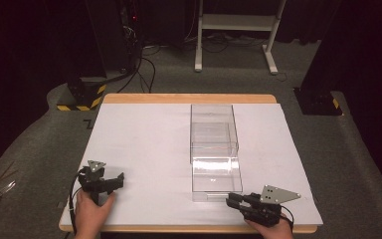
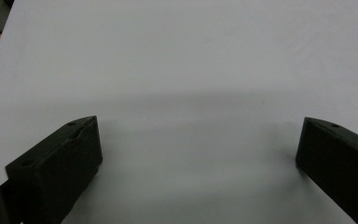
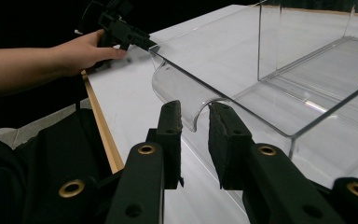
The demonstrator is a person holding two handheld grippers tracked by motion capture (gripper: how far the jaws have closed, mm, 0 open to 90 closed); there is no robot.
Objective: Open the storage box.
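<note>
1. Clear drawer (image 1: 214,169) sits mid-table, pulled out toward me.
2. My right gripper (image 3: 195,122) straddles its curved lip, jaws loose (not pinching).
3. Left gripper (image 1: 110,180) wide open, empty.
4. Stiff, light, slippery acrylic, so grip the lip.

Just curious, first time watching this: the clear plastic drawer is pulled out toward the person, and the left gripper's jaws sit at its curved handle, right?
Not quite. It is the right gripper whose jaws sit at the curved handle of the clear plastic drawer, as the right gripper view shows. The left gripper rests apart on the white table. The drawer is indeed pulled out.
</note>
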